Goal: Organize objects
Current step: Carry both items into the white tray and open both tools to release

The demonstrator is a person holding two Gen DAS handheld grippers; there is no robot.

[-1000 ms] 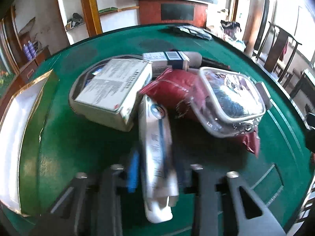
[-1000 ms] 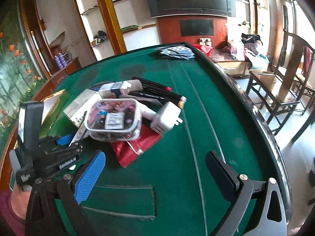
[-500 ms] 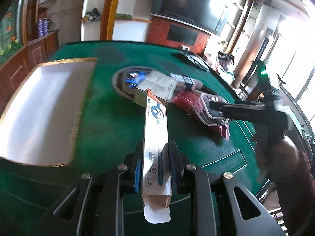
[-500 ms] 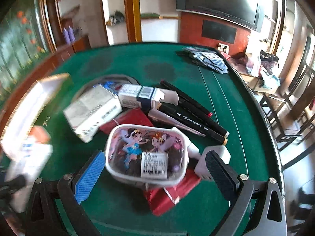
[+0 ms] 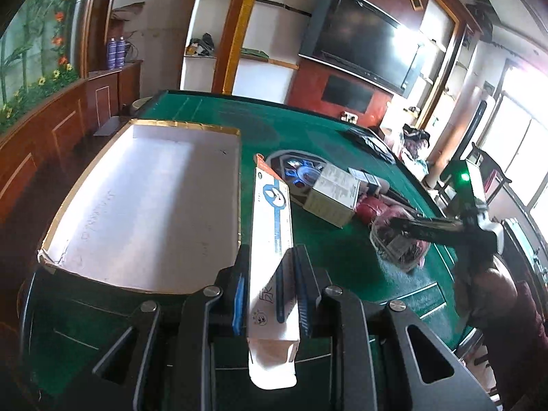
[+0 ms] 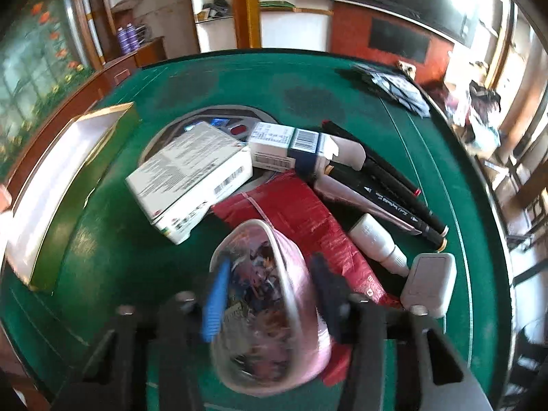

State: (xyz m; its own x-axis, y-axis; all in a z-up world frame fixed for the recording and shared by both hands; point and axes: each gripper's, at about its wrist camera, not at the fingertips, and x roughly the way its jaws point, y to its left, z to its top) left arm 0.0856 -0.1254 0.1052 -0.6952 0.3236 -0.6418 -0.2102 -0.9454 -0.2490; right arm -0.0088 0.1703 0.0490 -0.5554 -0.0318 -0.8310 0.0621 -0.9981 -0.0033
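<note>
Jaws of the left gripper pinch a long white toothpaste carton, held above the green table just right of the gold-rimmed white tray. Right of that tray, the right gripper is closing its jaws on a clear plastic box, which sits between them atop a red packet, near a white cardboard box and black markers.

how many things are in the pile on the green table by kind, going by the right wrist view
cartons: 2 (large white carton, barcode carton)
black markers: 2
clear tub: 1
red pouch: 1
white squeeze bottle: 1
grey charger: 1
total: 8
</note>
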